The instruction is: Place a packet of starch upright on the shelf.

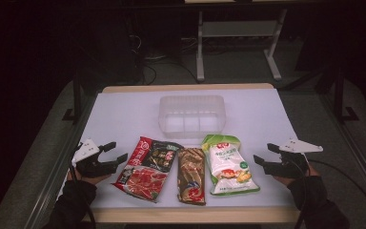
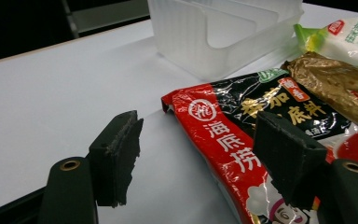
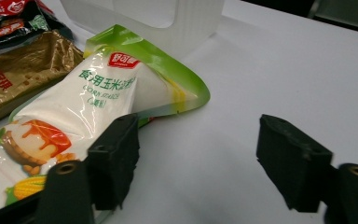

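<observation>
Three food packets lie side by side near the table's front: a red and black packet [image 1: 147,168] [image 2: 242,130], a brown-gold packet [image 1: 191,175] [image 2: 335,84] [image 3: 18,70], and a white and green corn starch bag [image 1: 226,164] [image 3: 74,107] [image 2: 349,37]. Behind them stands a clear plastic bin [image 1: 191,114] [image 2: 223,32] [image 3: 163,21] with dividers. My left gripper [image 1: 116,151] [image 2: 198,154] rests open just left of the red packet, one jaw over the packet's edge. To the right of the starch bag, my right gripper [image 1: 263,155] [image 3: 198,158] is open with bare table between its jaws.
The white table top [image 1: 124,114] has free room on both sides of the bin and behind it. Beyond the far edge, a table frame [image 1: 238,43] stands on the dark floor. Metal rails [image 1: 357,152] run along both table sides.
</observation>
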`<state>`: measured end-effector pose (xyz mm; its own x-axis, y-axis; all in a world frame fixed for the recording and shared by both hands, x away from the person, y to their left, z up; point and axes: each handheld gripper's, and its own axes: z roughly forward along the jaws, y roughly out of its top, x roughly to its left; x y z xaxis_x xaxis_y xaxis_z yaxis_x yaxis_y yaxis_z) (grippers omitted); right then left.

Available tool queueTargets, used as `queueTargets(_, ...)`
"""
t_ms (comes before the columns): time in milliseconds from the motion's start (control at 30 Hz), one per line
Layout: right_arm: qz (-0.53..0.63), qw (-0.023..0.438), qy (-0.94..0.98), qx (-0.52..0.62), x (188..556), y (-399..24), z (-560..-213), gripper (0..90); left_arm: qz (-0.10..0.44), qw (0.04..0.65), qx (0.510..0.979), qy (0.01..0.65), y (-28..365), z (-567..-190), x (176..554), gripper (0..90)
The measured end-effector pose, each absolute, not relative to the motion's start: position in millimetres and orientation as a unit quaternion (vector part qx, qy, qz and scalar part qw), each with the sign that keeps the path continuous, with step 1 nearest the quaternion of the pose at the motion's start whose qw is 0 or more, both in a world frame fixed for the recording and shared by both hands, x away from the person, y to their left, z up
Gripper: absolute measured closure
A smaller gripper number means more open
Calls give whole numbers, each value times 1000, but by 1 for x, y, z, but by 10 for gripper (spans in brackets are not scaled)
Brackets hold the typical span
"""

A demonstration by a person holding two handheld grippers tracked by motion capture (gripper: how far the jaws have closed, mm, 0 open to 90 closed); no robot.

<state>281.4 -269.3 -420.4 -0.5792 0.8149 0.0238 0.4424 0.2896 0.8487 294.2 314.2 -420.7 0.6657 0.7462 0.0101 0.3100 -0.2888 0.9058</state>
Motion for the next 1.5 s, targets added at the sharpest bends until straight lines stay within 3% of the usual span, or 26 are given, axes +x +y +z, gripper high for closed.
queueTargets(100, 444, 215, 771, 402, 284, -270, -420, 353, 241, 477, 770, 348, 312, -420, 292, 309)
queueTargets(267, 467, 224, 758, 396, 289, -274, -418, 352, 247, 494, 749, 366, 316, -418, 286, 330)
queueTargets(367, 435, 240, 786, 367, 293, -272, -421, 320, 247, 488, 750, 371, 317, -418, 283, 336)
queueTargets(433, 406, 237, 813, 344, 294, -270, -426, 360, 253, 483, 752, 371, 315, -418, 281, 360)
queueTargets(567, 440, 152, 800, 379, 303, -272, -424, 290, 257, 475, 759, 364, 312, -418, 279, 363)
queueTargets(633, 433, 144, 810, 369, 305, -265, -419, 236, 253, 471, 763, 364, 311, -420, 279, 341)
queueTargets(700, 423, 124, 818, 370, 311, -254, -418, 292, 241, 469, 769, 363, 310, -422, 281, 298)
queueTargets(767, 411, 116, 826, 369, 318, -244, -420, 208, 244, 462, 771, 364, 309, -423, 281, 288)
queueTargets(867, 411, 105, 826, 370, 328, -238, -421, 273, 237, 454, 783, 353, 305, -425, 281, 288)
queueTargets(900, 407, 75, 829, 376, 340, -232, -424, 233, 239, 447, 789, 347, 303, -426, 280, 285)
queueTargets(967, 406, 71, 826, 384, 343, -231, -425, 217, 238, 446, 791, 345, 301, -427, 280, 286)
queueTargets(1100, 398, -6, 814, 422, 368, -223, -442, 155, 235, 443, 793, 346, 300, -428, 281, 299)
queueTargets(1133, 398, -6, 814, 422, 368, -223, -442, 155, 234, 443, 793, 346, 300, -429, 281, 299)
queueTargets(1200, 377, -18, 823, 426, 377, -214, -448, 39, 233, 440, 796, 343, 300, -429, 280, 299)
queueTargets(1500, 361, -8, 835, 415, 377, -202, -449, 0, 226, 431, 807, 333, 295, -431, 280, 301)
